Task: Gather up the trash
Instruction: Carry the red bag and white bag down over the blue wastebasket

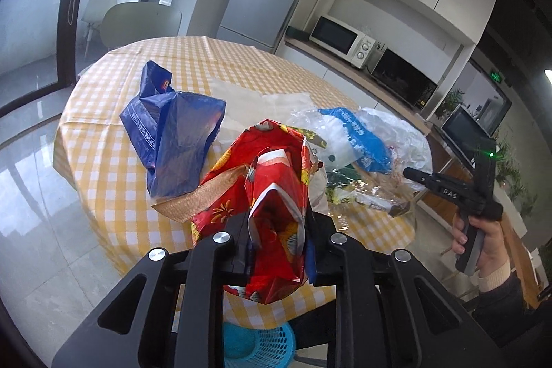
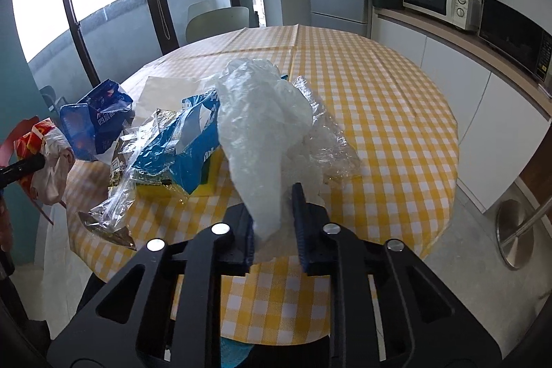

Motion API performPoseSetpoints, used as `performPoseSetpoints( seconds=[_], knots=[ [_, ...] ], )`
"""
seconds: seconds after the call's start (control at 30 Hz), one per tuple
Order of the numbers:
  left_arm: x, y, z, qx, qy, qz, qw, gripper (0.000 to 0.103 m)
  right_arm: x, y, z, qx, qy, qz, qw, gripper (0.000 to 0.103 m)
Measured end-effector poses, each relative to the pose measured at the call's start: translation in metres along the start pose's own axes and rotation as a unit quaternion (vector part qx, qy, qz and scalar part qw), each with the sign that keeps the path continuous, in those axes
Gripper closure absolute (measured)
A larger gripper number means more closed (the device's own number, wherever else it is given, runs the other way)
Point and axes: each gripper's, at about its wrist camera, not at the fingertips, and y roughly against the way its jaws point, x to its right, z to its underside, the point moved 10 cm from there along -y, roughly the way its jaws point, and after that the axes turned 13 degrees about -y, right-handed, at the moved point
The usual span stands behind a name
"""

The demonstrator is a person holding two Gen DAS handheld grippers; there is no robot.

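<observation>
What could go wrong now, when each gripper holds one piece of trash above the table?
1. The red flowered plastic bag is large and hangs loose from the left gripper; it may catch the dark blue plastic bag beside it.
2. The right gripper pinches only a thin end of the white crumpled plastic bag; it may slip out, or pull the clear film along.

Wrappers (image 1: 172, 133) on table (image 1: 103, 85), basket (image 1: 255, 344) beneath table edge

Left claw (image 1: 276, 226) clamped; right claw (image 2: 272, 230) clamped, both tilted downward
</observation>
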Motion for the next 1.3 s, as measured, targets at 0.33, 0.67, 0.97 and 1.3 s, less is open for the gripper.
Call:
performPoseSetpoints(
  seconds=[0.33,0.67,0.97,1.3],
  knots=[
    [0.023,0.053,-0.006,0.071,-0.025,0.028,0.9968,0.085,-0.004,0.062,-0.002,0.053,-0.010,-0.032,0.998,0.093],
    [0.051,0.078,0.027,0.051,-0.044,0.057,0.9960,0.085,-0.015,0.117,0.033,0.061,0.006,-0.064,0.996,0.093],
    [0.082,0.066,0.086,-0.011,-0.057,0.093,0.9940,0.085,-0.043,0.159,0.099,0.026,0.062,-0.108,0.992,0.093],
    [0.078,0.008,0.159,-0.119,-0.031,0.089,0.9884,0.085,-0.057,0.142,0.170,-0.060,0.093,-0.120,0.987,0.093]
  ],
)
